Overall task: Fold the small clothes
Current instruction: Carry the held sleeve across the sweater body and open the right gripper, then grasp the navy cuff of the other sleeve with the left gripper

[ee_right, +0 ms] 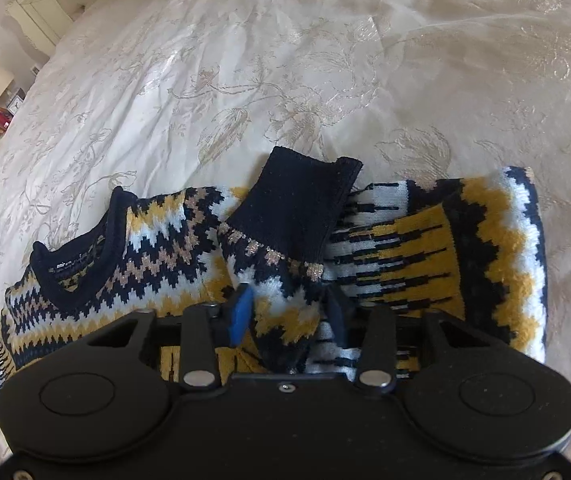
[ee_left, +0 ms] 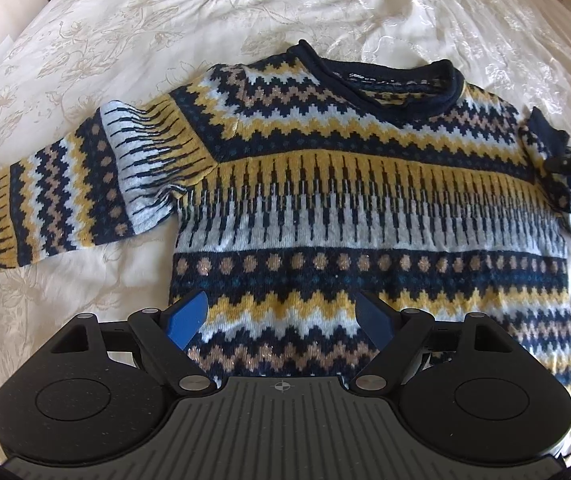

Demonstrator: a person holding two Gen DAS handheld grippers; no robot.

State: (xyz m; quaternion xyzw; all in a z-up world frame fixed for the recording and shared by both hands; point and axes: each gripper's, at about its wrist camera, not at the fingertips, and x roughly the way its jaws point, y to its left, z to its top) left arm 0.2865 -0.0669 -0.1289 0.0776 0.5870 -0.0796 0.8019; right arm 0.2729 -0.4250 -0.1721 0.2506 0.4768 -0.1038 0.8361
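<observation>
Sweater (ee_left: 365, 208) time: a small knitted one with yellow, white and dark blue zigzags lies flat on its back on the bed (ee_left: 165, 20), neck hole at the far side and bottom edge close to the left gripper (ee_left: 281, 316). That gripper hangs just over the bottom part of the sweater, its two blue fingers (ee_left: 187, 318) spread wide apart with nothing between them. One sleeve (ee_left: 57, 208) lies stretched straight out to the side on the bedcover, not folded at all. The other sleeve is different. In the right wrist view, the right gripper (ee_right: 287, 312) has its fingers pulled in close around that sleeve (ee_right: 285, 280), pinching the knit a little way below the dark cuff (ee_right: 297, 204). The cuff sticks up past the fingers, and the sleeve is bunched and doubled over near the shoulder, next to the neck hole (ee_right: 73, 264). So I think the job is at the first fold: bringing this sleeve in across the chest. Most of the folding is not yet done. The next move probably needs the right gripper to carry the cuff over the front of the sweater and lay it down flat, so the sleeve makes a neat line along the side. The knit is thick and floppy, so it could bunch up or slide if it is dropped too early. The left gripper may need to press the body down, or go for the stretched-out sleeve.
</observation>
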